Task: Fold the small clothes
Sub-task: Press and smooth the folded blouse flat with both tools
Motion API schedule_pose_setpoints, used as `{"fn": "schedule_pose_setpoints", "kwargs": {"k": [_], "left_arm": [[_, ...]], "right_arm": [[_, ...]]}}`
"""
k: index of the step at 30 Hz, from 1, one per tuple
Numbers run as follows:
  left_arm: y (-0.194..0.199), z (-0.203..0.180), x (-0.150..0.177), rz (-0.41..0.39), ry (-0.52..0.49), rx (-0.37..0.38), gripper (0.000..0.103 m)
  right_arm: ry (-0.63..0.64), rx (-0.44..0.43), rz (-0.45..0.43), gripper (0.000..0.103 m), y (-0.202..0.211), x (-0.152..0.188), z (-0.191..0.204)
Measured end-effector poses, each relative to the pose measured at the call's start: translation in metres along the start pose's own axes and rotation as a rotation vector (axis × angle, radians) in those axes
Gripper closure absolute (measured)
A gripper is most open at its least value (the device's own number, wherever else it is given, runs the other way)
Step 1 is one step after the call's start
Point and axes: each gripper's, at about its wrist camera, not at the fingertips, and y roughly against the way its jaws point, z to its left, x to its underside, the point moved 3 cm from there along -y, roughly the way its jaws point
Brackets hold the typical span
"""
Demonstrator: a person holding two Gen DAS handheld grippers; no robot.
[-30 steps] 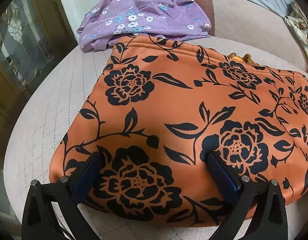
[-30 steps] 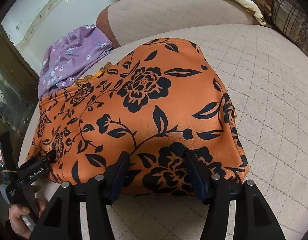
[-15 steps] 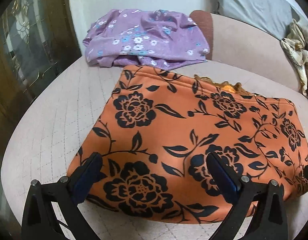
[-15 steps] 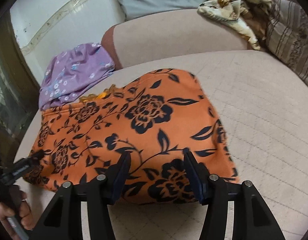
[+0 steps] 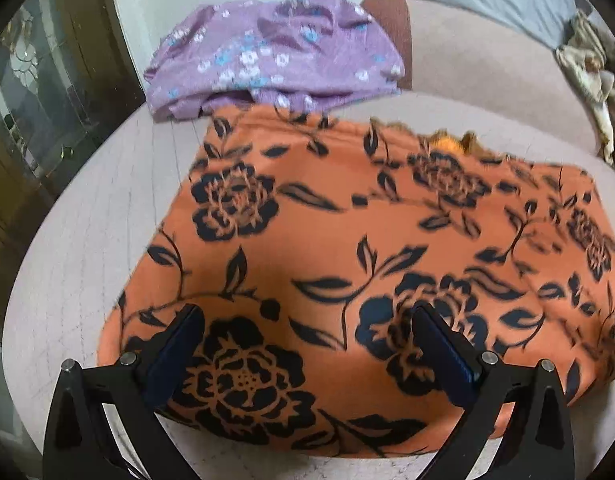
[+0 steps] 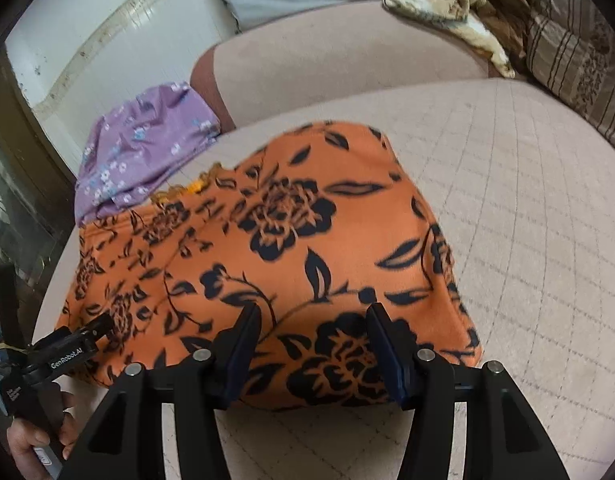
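An orange garment with black flowers (image 5: 347, 248) lies folded flat on the beige quilted cushion (image 5: 87, 240); it also shows in the right wrist view (image 6: 287, 248). My left gripper (image 5: 307, 316) is open, its fingers spread over the garment's near left edge, holding nothing. My right gripper (image 6: 311, 316) is open over the garment's near right edge, empty. The left gripper also shows at the far left of the right wrist view (image 6: 99, 324), held by a hand.
A purple flowered garment (image 5: 275, 56) lies bunched behind the orange one, against the sofa back (image 5: 487, 68). A crumpled patterned cloth (image 6: 447, 4) and a striped cushion (image 6: 579, 60) lie at the right. A glass cabinet door (image 5: 35, 100) stands to the left.
Both grippers dropped back down and closer over the garment's near edge after having lifted away half a second ago. Both stay open; the garment has not moved.
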Motion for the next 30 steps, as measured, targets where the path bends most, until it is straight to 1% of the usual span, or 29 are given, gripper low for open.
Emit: {"fn": "schedule_pose_setpoints", "kwargs": {"k": [3, 7, 22, 30], "left_arm": [[0.008, 0.002, -0.005, -0.037, 0.014, 0.017, 0.000], [0.013, 0.003, -0.008, -0.060, 0.030, 0.035, 0.000], [0.023, -0.004, -0.008, -0.090, -0.002, 0.067, 0.000], [0.036, -0.007, -0.006, -0.113, -0.030, 0.076, 0.000]], "right_arm": [[-0.012, -0.016, -0.001, 0.045, 0.000, -0.003, 0.000], [-0.025, -0.033, 0.012, 0.045, -0.002, -0.005, 0.000], [-0.018, -0.046, 0.012, 0.044, -0.001, -0.004, 0.003], [-0.006, -0.051, 0.020, 0.044, -0.002, -0.002, 0.005]]}}
